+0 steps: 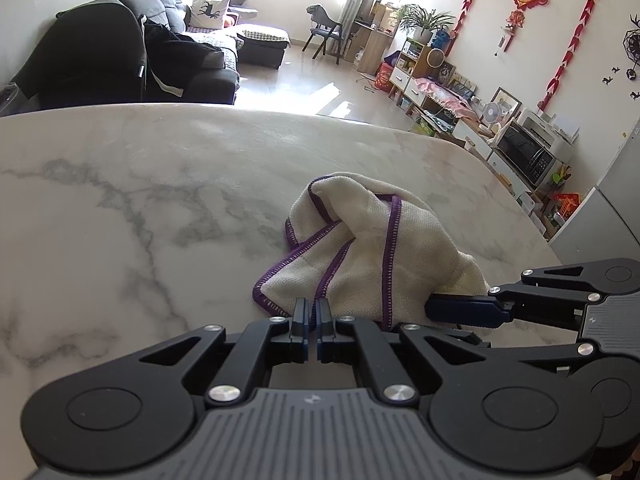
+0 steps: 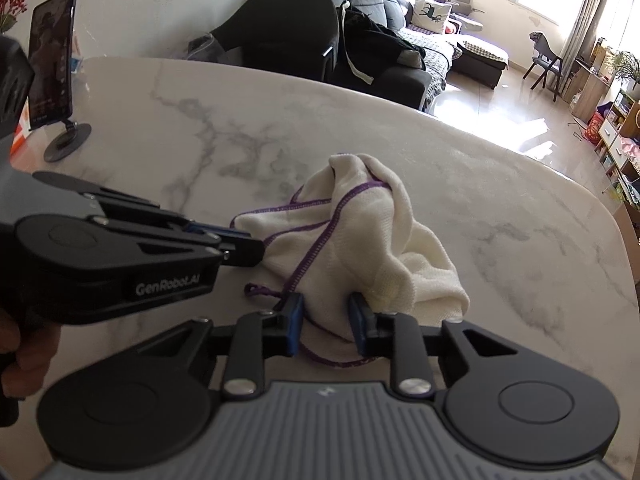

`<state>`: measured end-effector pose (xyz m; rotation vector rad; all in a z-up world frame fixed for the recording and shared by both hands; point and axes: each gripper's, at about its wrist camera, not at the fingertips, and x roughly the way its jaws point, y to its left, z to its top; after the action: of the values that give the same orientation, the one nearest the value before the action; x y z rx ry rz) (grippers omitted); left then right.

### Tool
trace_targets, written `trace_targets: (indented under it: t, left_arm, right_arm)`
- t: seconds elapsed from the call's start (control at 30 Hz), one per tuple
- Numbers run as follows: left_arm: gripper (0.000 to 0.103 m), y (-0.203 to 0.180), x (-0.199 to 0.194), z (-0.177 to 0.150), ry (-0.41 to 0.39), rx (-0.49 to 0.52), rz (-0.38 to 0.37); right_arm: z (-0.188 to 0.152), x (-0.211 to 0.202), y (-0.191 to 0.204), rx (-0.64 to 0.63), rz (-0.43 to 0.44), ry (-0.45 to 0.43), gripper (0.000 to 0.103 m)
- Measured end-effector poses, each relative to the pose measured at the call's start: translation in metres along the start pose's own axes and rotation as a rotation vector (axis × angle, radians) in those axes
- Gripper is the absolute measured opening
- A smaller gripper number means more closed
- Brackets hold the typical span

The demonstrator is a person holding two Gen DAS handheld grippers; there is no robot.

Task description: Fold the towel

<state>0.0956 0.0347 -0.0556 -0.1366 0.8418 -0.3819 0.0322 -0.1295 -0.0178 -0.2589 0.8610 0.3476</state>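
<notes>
The towel, cream with purple edging, lies crumpled in a heap on the marble tabletop. My left gripper has its jaws closed together, pinching the near purple hem. My right gripper has its jaws apart, straddling a bunched fold of cloth at the heap's near side. A phone on a stand sits at the tabletop's far left.

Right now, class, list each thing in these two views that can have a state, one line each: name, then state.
towel: crumpled in a heap on the table, unfolded
left gripper: shut on the towel's purple hem
right gripper: open, fingers either side of a towel fold
phone: upright on its stand, screen lit
table: bears the towel
</notes>
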Motion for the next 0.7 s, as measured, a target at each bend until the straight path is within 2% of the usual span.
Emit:
trace_targets:
  t: [0.2, 0.5, 0.6, 0.67, 0.7]
  left_arm:
    - [0.003, 0.002, -0.003, -0.002, 0.013, -0.005, -0.008]
    - [0.003, -0.002, -0.008, -0.009, 0.024, 0.007, 0.021]
    - [0.003, -0.003, -0.009, -0.008, 0.025, 0.005, 0.022]
    - [0.003, -0.002, -0.009, -0.008, 0.028, 0.004, 0.021]
    - [0.003, -0.002, -0.009, -0.008, 0.028, 0.005, 0.021]
  right_arm:
    - [0.001, -0.018, -0.009, 0.044, 0.022, -0.026, 0.004]
    - [0.001, -0.043, -0.012, 0.067, 0.016, -0.084, 0.001]
    - [-0.001, -0.043, -0.009, 0.05, 0.021, -0.083, 0.008]
    - [-0.002, -0.043, -0.003, 0.014, 0.015, -0.086, 0.02]
    - [-0.003, -0.042, 0.0, -0.006, 0.012, -0.087, 0.03]
